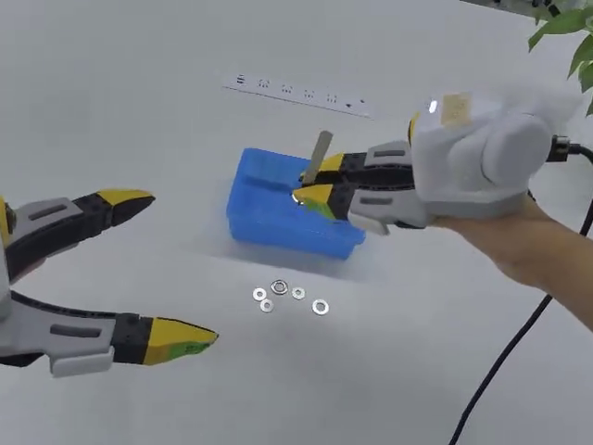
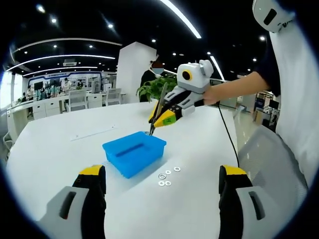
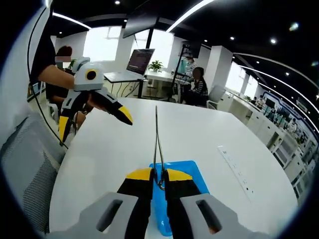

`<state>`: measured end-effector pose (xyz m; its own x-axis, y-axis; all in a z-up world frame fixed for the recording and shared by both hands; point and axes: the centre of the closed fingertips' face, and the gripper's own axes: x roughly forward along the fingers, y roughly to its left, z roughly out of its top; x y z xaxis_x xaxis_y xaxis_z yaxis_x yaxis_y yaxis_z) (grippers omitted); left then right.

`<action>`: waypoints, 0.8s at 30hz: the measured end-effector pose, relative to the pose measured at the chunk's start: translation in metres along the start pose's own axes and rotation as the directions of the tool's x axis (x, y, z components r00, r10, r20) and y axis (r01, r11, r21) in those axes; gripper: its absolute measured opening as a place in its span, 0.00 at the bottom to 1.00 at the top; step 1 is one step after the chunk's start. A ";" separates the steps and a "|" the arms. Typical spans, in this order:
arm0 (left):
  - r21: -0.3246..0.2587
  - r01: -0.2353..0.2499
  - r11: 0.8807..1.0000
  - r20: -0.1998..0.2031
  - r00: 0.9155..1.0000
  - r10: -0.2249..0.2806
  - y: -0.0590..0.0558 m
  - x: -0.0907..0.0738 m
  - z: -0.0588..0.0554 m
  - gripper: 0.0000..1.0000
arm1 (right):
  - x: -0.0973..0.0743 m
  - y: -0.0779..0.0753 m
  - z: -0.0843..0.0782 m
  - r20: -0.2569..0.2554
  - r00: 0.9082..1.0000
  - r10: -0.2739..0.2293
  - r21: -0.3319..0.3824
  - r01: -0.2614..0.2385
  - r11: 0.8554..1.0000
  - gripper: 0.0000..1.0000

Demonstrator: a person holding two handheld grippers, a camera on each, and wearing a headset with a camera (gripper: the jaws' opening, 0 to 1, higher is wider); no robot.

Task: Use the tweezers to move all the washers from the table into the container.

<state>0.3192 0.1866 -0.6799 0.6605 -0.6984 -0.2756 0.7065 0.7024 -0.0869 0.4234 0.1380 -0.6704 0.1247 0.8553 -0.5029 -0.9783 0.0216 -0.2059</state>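
Observation:
A blue open container (image 1: 269, 218) stands mid-table. Several small metal washers (image 1: 280, 287) lie loose on the white table just in front of it. My right gripper (image 1: 315, 181) hovers over the container's right part, shut on grey tweezers (image 1: 321, 153) that stick up past its jaws. Whether the tweezers hold a washer I cannot tell. My left gripper (image 1: 171, 269) is open and empty at the near left, apart from the washers. The left gripper view has the container (image 2: 133, 152), washers (image 2: 167, 177), right gripper (image 2: 164, 117) and tweezers (image 2: 155, 117). The right gripper view has tweezers (image 3: 156, 134) above the container (image 3: 197, 174).
A white power strip (image 1: 296, 93) lies behind the container. A black cable (image 1: 519, 343) trails from the right gripper toward the near edge. Plant leaves (image 1: 567, 28) show at the far right corner. A mesh chair (image 2: 271, 149) stands beside the table.

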 end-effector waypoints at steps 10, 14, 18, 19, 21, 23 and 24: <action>-0.045 -0.031 0.999 -0.020 0.999 0.030 0.011 -0.002 -0.009 1.00 | 0.043 -0.027 -0.049 -0.065 0.998 0.015 0.037 -0.012 0.999 0.10; -0.044 -0.051 0.998 -0.046 0.998 0.049 0.019 -0.006 -0.014 1.00 | 0.052 -0.030 -0.060 -0.063 0.998 0.025 0.071 -0.020 0.997 0.10; -0.051 -0.067 0.996 -0.056 0.996 0.064 0.024 -0.007 -0.016 1.00 | 0.056 -0.031 -0.068 -0.063 0.998 0.029 0.094 -0.023 0.995 0.10; -0.053 -0.071 0.996 -0.058 0.996 0.068 0.025 -0.006 -0.017 1.00 | 0.057 -0.031 -0.069 -0.062 0.998 0.031 0.099 -0.025 0.995 0.10; -0.060 -0.073 0.996 -0.061 0.996 0.070 0.026 -0.004 -0.018 0.99 | 0.057 -0.029 -0.072 -0.063 0.997 0.035 0.105 -0.028 0.994 0.10; -0.062 -0.073 0.995 -0.061 0.996 0.069 0.025 -0.002 -0.018 1.00 | 0.057 -0.028 -0.076 -0.068 0.997 0.042 0.110 -0.035 0.993 0.10; -0.064 -0.071 0.995 -0.062 0.996 0.067 0.024 -0.001 -0.018 1.00 | 0.057 -0.027 -0.077 -0.070 0.997 0.043 0.109 -0.036 0.993 0.10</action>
<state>0.3311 0.2067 -0.6988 0.6895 -0.6396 -0.3399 0.6398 0.7578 -0.1279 0.4698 0.1462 -0.7578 0.0935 0.8169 -0.5691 -0.9943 0.0477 -0.0948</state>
